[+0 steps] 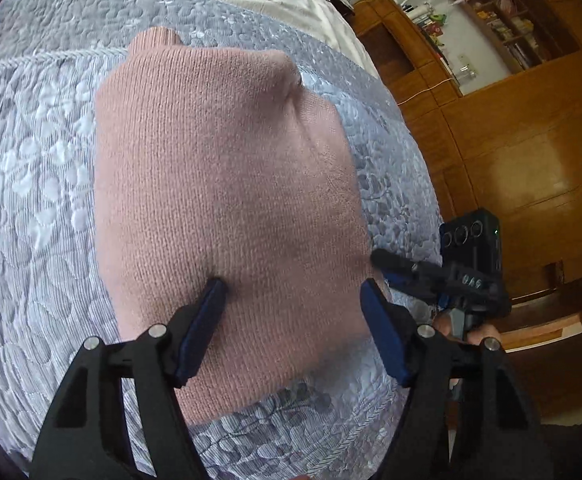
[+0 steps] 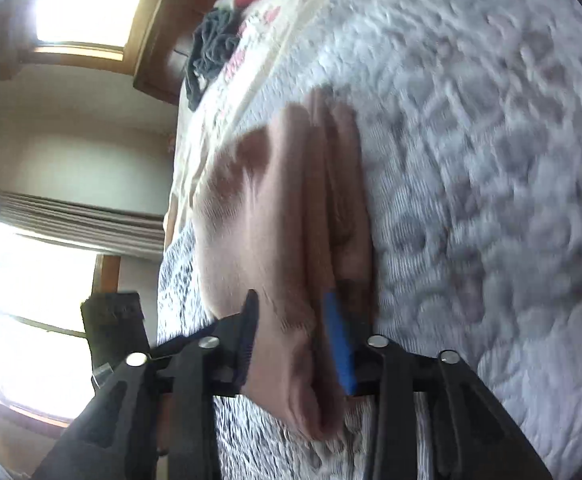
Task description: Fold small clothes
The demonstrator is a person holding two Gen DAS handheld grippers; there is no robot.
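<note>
A folded pink knit garment (image 1: 227, 200) lies across the middle of the frame on a grey-blue quilted bedspread (image 1: 31, 184). The left gripper (image 1: 295, 292) hovers over its lower part, fingers spread wide and empty. At the lower centre of the blurred right wrist view, the right gripper (image 2: 291, 308) has its fingers closed partway around the garment's layered edge.

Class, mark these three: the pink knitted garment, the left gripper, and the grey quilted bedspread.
pink knitted garment (image 1: 219, 168), left wrist view, middle of its knit.
left gripper (image 1: 293, 288), left wrist view, midway between its fingertips.
grey quilted bedspread (image 1: 31, 184), left wrist view, bare patch.
</note>
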